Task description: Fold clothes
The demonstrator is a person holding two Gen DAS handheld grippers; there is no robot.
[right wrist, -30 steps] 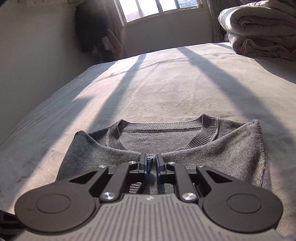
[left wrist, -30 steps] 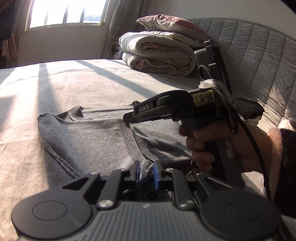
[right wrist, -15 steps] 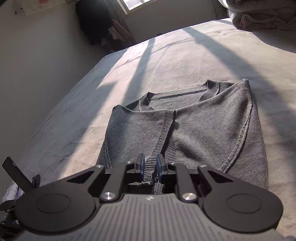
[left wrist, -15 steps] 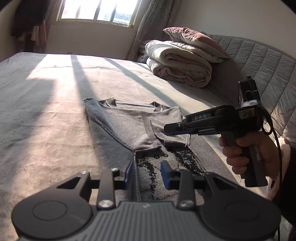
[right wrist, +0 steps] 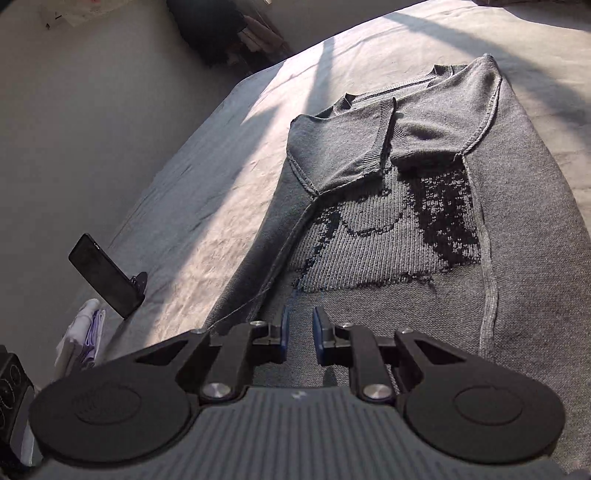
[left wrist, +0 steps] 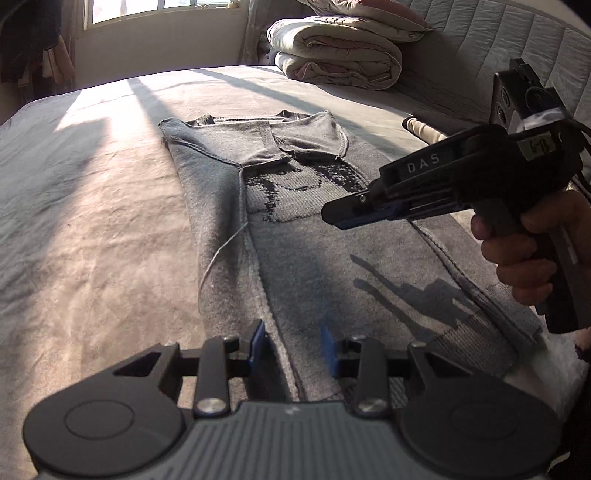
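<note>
A grey knit sweater (left wrist: 332,273) lies flat on the bed, inside out, with both sleeves folded across the chest and a dark knit pattern (right wrist: 443,218) showing below them. It also fills the right wrist view (right wrist: 517,258). My left gripper (left wrist: 293,349) is open and empty, above the sweater's lower part near its left edge. My right gripper (right wrist: 297,334) is open and empty above the sweater's middle; in the left wrist view it hovers at the right (left wrist: 341,216), held by a hand.
The bed sheet (left wrist: 92,221) spreads to the left. Folded quilts and a pillow (left wrist: 336,55) are stacked by the padded headboard (left wrist: 480,55). A phone on a stand (right wrist: 105,275) sits at the bed's left edge. A window (left wrist: 159,7) is beyond.
Both grippers let go of the sleeve cuffs, opened, and pulled back toward the sweater's hem. The sleeves now lie folded across the chest.
</note>
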